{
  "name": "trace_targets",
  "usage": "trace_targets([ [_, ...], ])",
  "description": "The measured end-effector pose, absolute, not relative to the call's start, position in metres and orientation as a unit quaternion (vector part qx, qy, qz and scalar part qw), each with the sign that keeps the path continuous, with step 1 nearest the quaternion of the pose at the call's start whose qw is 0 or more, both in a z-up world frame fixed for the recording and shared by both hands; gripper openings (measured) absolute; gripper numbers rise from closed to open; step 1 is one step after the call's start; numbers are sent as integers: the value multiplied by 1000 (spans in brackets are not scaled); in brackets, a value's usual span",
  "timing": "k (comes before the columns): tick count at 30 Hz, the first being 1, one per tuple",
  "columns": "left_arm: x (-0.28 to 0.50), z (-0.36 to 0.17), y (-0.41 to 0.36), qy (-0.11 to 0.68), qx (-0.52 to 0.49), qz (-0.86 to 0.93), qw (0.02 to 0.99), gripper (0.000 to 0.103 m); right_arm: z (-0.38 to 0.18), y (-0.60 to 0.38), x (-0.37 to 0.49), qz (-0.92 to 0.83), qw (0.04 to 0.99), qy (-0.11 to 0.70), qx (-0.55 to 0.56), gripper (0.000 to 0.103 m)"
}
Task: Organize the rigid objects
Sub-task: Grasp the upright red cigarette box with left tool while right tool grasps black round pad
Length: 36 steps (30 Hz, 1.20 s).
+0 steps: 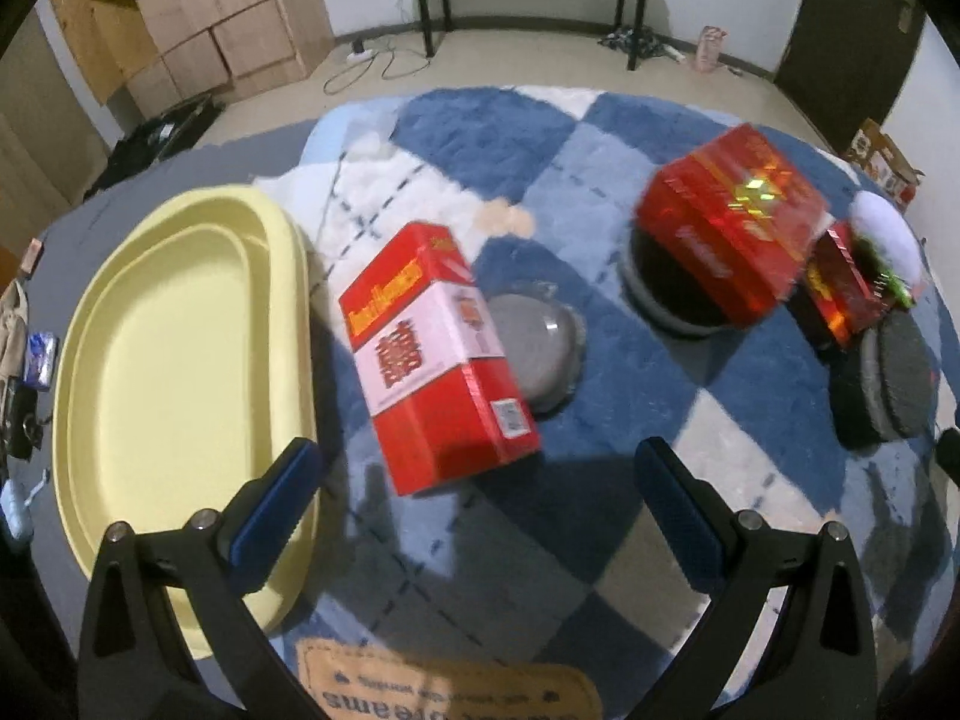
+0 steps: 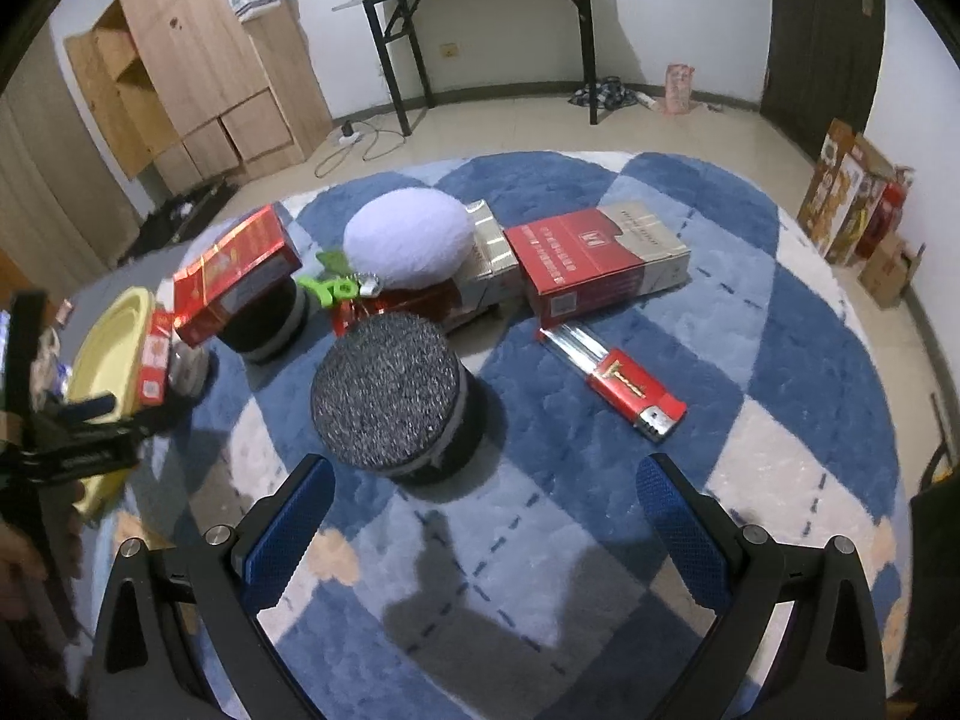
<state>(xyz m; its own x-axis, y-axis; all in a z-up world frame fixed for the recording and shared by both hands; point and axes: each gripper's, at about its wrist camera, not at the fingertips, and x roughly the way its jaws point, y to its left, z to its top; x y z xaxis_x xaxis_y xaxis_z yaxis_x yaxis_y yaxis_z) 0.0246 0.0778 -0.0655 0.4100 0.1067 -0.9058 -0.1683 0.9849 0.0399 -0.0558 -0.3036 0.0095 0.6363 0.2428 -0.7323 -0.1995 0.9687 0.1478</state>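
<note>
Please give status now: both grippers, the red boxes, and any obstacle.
Left gripper open, empty. Right gripper open, empty. Red-and-white box lies on rug beside yellow tray, tray holds nothing. Grey dome lid close behind box.

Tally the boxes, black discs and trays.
Boxes: 5
Black discs: 2
Tray: 1
Total: 8
</note>
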Motion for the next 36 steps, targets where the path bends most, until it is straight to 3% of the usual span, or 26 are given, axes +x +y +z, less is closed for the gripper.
trace_targets([
  [5, 28, -68, 84, 535, -40, 76, 841, 102, 4, -290, -52, 140, 902, 409, 8, 103],
  [8, 30, -68, 87, 536, -63, 62, 840, 79, -6, -280, -45, 140, 899, 414, -2, 103],
  [12, 30, -72, 95, 544, -78, 63, 833, 59, -14, -270, -35, 136, 903, 408, -19, 102],
  [21, 20, -62, 108, 541, -114, 51, 832, 43, -25, -253, -21, 164, 900, 402, -38, 70],
  [26, 12, -57, 119, 540, -137, 47, 829, 36, -24, -251, -23, 165, 899, 402, -48, 69],
  [34, 19, -59, 130, 525, -162, 38, 835, 35, -22, -256, -27, 158, 899, 407, -46, 69],
  [36, 15, -51, 133, 516, -165, 40, 839, 28, -19, -257, -33, 160, 898, 406, -54, 69],
])
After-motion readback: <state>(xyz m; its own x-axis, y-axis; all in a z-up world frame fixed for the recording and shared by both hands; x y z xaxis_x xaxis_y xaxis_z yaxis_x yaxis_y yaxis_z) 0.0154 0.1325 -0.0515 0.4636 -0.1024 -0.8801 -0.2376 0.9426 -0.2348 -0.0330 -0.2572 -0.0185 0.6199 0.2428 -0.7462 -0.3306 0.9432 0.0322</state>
